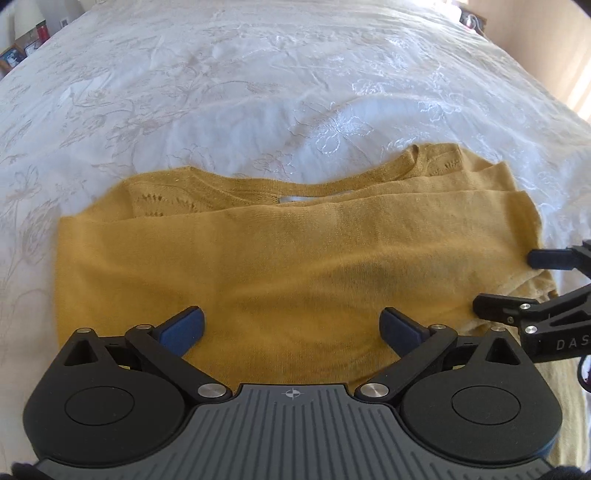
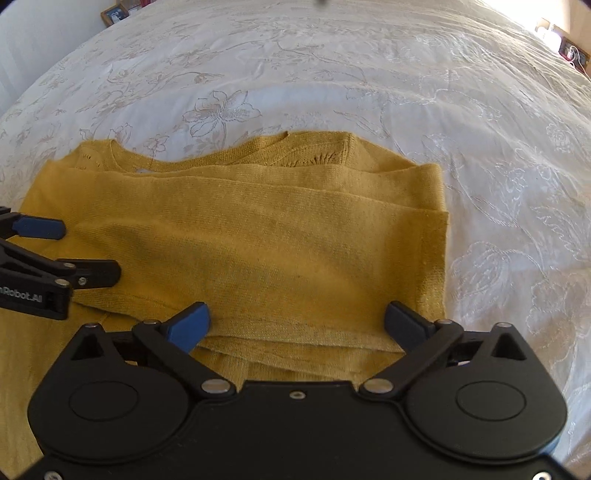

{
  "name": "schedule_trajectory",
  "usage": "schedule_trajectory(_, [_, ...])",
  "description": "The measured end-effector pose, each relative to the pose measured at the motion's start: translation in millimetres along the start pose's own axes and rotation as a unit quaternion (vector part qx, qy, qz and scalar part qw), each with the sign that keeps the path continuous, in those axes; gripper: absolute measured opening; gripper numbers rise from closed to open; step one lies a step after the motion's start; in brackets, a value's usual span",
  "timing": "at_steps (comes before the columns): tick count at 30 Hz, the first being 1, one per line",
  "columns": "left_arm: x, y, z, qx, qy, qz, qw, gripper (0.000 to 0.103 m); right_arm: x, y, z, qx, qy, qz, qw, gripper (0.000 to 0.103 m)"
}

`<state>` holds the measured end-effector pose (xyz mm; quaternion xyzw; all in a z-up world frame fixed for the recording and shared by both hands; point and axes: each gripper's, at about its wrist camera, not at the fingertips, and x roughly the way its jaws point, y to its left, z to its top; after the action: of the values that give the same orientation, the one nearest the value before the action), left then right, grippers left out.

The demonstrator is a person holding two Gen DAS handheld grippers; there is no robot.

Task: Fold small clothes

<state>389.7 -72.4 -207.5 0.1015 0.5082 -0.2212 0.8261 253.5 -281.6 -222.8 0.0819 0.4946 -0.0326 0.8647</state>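
A mustard-yellow knit top (image 1: 295, 258) lies on the white embroidered bedspread (image 1: 258, 92), its sleeves folded across the body and its neckline at the far side. My left gripper (image 1: 293, 326) is open and empty, low over the near left part of the top. My right gripper (image 2: 297, 319) is open and empty over the near right part of the top (image 2: 277, 240), where several folded layers stack at the hem. Each gripper also shows in the other's view: the right gripper (image 1: 509, 280) at the top's right edge, the left gripper (image 2: 88, 251) at its left.
The bedspread (image 2: 332, 74) reaches out on all sides beyond the top. Small framed items and a red can (image 1: 43, 32) stand on furniture at the far left of the bed. Sunlit items (image 2: 569, 48) sit at the far right.
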Motion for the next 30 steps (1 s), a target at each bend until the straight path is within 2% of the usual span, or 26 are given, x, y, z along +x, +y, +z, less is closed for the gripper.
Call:
schedule_trajectory(7, [-56.7, 30.2, -51.8, -0.058, 0.006, 0.012, 0.9982, 0.103, -41.4, -9.7, -29.5, 0.037, 0.003, 0.003, 0.999, 0.102])
schedule_trajectory(11, [-79.2, 44.7, -83.5, -0.08, 0.027, 0.024, 0.9962, 0.103, -64.1, -10.6, -52.6, 0.067, 0.011, 0.006, 0.998, 0.102])
schedule_trajectory(18, [-113.8, 62.9, -135.3, -0.112, 0.031, 0.023, 0.9929, 0.103, -100.6, -5.9, -96.1, 0.113, 0.019, 0.003, 0.993, 0.102])
schedule_trajectory(23, [-125.6, 71.4, -167.3, -0.11, 0.04, 0.011, 0.9931, 0.103, -124.9, 2.0, -129.0, 0.139, 0.019, -0.007, 0.99, 0.102])
schedule_trajectory(30, [-112.7, 79.1, -206.7, -0.108, 0.066, -0.008, 0.9919, 0.103, -146.9, 13.3, -170.8, 0.173, 0.014, -0.019, 0.985, 0.102])
